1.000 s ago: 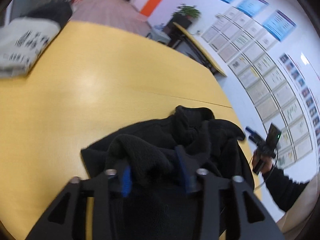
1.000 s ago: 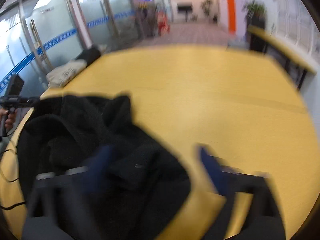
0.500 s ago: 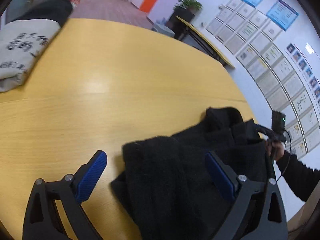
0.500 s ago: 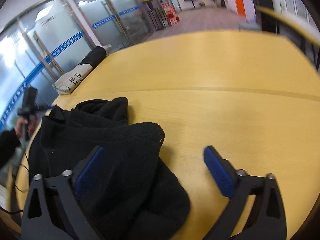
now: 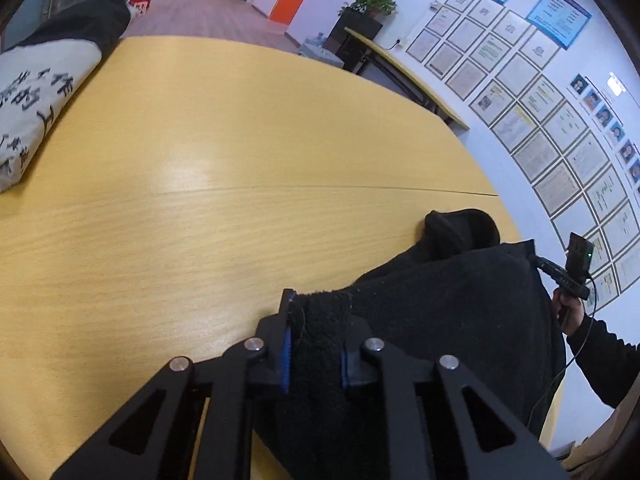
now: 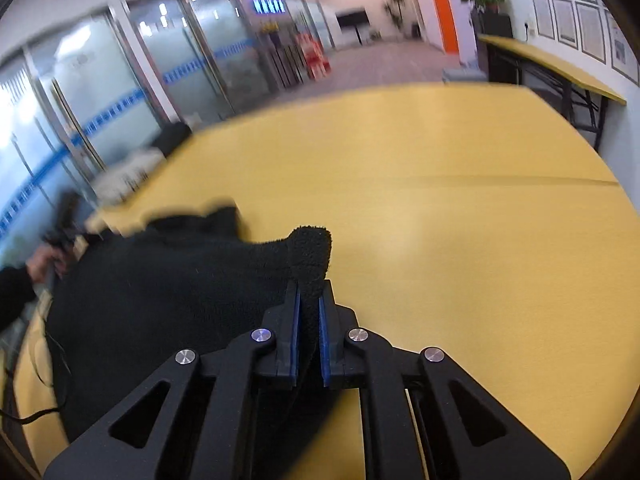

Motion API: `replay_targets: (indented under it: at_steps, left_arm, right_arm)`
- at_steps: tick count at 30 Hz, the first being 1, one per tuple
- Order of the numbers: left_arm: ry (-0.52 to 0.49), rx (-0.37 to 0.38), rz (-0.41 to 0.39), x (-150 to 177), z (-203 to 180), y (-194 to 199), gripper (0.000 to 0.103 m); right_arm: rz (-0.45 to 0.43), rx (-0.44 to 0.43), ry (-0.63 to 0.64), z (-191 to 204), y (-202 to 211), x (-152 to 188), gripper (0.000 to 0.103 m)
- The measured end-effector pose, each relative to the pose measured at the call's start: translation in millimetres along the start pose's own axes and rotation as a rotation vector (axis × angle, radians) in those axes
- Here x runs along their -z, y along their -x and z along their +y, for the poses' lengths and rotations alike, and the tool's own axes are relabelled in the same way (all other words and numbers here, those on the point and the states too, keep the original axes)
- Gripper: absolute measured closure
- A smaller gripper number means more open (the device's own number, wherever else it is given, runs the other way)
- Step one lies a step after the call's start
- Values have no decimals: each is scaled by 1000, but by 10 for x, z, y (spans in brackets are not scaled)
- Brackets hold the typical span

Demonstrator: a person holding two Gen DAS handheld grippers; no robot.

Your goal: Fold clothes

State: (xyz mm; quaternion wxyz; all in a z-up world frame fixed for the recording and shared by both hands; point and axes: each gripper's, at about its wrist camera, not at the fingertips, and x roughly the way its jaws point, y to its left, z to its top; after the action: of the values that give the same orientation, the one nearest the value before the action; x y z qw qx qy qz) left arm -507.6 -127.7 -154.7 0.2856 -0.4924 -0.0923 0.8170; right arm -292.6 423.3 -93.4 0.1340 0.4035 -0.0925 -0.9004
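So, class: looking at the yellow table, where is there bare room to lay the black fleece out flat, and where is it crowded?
The table lies bare from the black fleece out to its far edge, bounded at the far left by the printed white bundle. The near edge is crowded: the fleece is bunched there, pinched by both the left gripper and right gripper.

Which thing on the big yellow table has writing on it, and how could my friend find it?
Start at the yellow table and look to its far left edge. A folded white cloth lies there, away from the black fleece held in the tongs. It alone is pale and carries large black characters; a dark bundle lies just behind it.
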Motion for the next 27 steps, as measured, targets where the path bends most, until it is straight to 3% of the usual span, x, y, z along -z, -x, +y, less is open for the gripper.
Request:
replay_targets:
  at_steps: [6, 8, 9, 10, 11, 12, 13, 15, 17, 19, 20, 22, 25, 27]
  left_arm:
    - [-83, 85, -16, -95, -97, 200, 87]
    - [-85, 86, -4, -112, -96, 246, 77]
    - [-86, 89, 8, -111, -90, 265, 64]
    - [-84, 105, 15, -102, -89, 282, 43]
    - [-82, 120, 22, -93, -88, 298, 33]
    - [-73, 138, 36, -78, -68, 308, 21]
    - [-59, 149, 56, -61, -45, 274, 20]
    - [-31, 171, 95, -27, 1, 205, 20]
    - [-17, 167, 130, 8, -2, 64, 25]
    - [-38, 133, 142, 25, -45, -38, 64]
    - [-41, 99, 135, 20, -69, -77, 68]
    - [-31, 112, 96, 21, -42, -38, 88]
    - [-38, 126, 56, 30, -12, -5, 92]
    - [-30, 131, 52, 40, 19, -43, 92]
  right_arm:
    - [25, 22, -13, -90, -97, 83, 96]
    - [29, 14, -16, -94, -97, 88, 95]
    - [28, 9, -17, -89, -95, 86, 95]
    - [27, 2, -22, -82, -92, 81, 93]
    - [25, -5, -30, -72, -89, 73, 91]
    - [26, -12, -43, -75, -92, 60, 80]
    - [31, -22, -62, -97, -103, 50, 66]
    - [38, -50, -98, -147, -124, 41, 49]
    - [44, -65, -87, -124, -149, 28, 52]
    - [58, -79, -62, -63, -190, 27, 95]
    - [53, -70, -49, -26, -182, 28, 96]
    - [-24, -52, -34, 36, -17, 20, 97]
    - [-138, -37, -43, 50, 277, 20, 97]
    - [-88, -5, -55, -24, 182, 111, 97]
